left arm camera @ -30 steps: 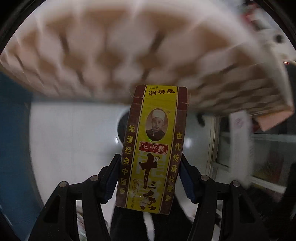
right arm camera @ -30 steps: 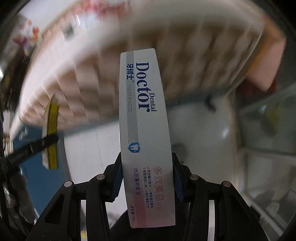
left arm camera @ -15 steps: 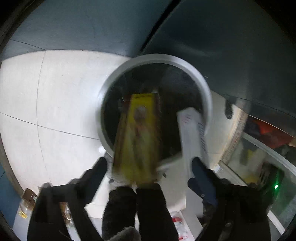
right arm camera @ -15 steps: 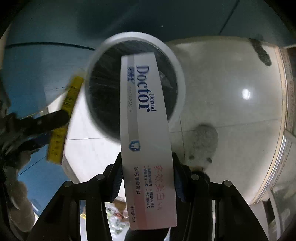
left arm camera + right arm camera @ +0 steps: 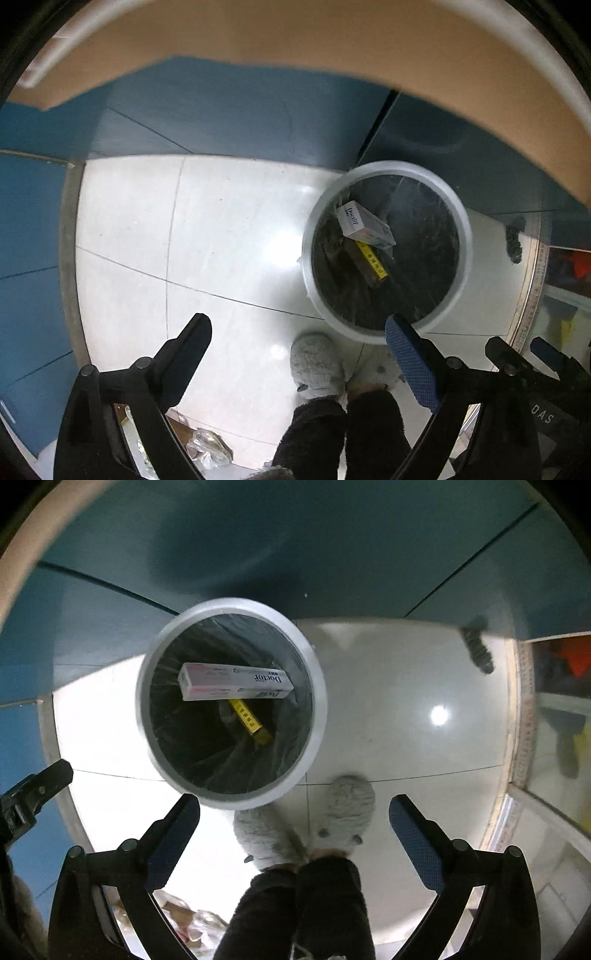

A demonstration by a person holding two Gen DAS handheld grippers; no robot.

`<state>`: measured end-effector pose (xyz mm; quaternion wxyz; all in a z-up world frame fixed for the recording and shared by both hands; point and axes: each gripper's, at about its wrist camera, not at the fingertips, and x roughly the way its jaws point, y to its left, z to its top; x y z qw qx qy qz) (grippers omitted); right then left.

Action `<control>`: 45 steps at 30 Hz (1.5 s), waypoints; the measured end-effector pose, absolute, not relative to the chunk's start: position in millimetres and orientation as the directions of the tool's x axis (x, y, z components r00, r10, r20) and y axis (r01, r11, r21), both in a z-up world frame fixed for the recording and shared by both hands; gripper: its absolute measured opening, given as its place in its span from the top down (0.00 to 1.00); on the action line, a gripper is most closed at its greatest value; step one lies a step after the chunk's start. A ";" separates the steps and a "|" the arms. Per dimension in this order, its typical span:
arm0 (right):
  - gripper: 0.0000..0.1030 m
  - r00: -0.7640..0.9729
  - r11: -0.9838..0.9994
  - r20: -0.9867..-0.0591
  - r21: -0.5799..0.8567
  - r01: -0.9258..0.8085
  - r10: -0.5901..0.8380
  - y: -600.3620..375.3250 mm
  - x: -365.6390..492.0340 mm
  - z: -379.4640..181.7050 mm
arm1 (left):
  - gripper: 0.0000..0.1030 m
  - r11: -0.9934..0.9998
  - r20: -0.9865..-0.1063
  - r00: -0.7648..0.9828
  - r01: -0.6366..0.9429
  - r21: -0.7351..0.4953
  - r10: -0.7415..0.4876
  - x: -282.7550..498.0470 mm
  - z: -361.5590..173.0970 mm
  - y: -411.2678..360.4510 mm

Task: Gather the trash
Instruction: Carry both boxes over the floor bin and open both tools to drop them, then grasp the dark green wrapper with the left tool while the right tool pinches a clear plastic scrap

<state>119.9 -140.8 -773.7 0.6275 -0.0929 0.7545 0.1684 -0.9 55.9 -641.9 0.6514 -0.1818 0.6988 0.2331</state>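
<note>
"Doctor" is printed on the white toothpaste box [image 5: 236,682] in the bin [image 5: 147,734]; "DAS" marks the other gripper's body [image 5: 543,419].

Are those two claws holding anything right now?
No. The left gripper and right gripper are open and empty; the toothpaste box and yellow seasoning box lie in the bin.

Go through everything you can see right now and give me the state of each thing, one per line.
Left gripper: open, holding nothing.
Right gripper: open, holding nothing.
Trash bin: uncovered, lined with a dark bag.
Toothpaste box: inside the bin, lying across the top.
Yellow seasoning box: inside the bin, partly under the toothpaste box.
</note>
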 end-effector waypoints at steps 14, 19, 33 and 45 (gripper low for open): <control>0.00 -0.082 0.905 -0.989 0.147 -0.400 0.125 -156.8 80.9 -560.5 | 0.07 0.864 -0.996 0.014 -0.498 0.072 0.092 -32.8 -465.0 1.9; 0.00 -0.043 0.904 -0.988 0.155 -0.397 0.151 -174.4 67.5 -478.3 | 0.07 0.874 -0.993 0.055 -0.481 0.065 0.104 -47.3 -402.6 -9.4; 0.00 0.065 0.890 -0.968 0.195 -0.412 0.243 -211.0 30.2 -305.3 | 0.07 0.903 -0.979 0.186 -0.429 -0.006 0.082 -66.7 -284.0 -33.2; 0.00 0.142 0.895 -0.904 0.359 -0.264 0.404 -236.8 126.3 -242.3 | 0.00 0.886 -0.917 0.327 -0.461 0.055 0.227 41.6 -214.9 -14.7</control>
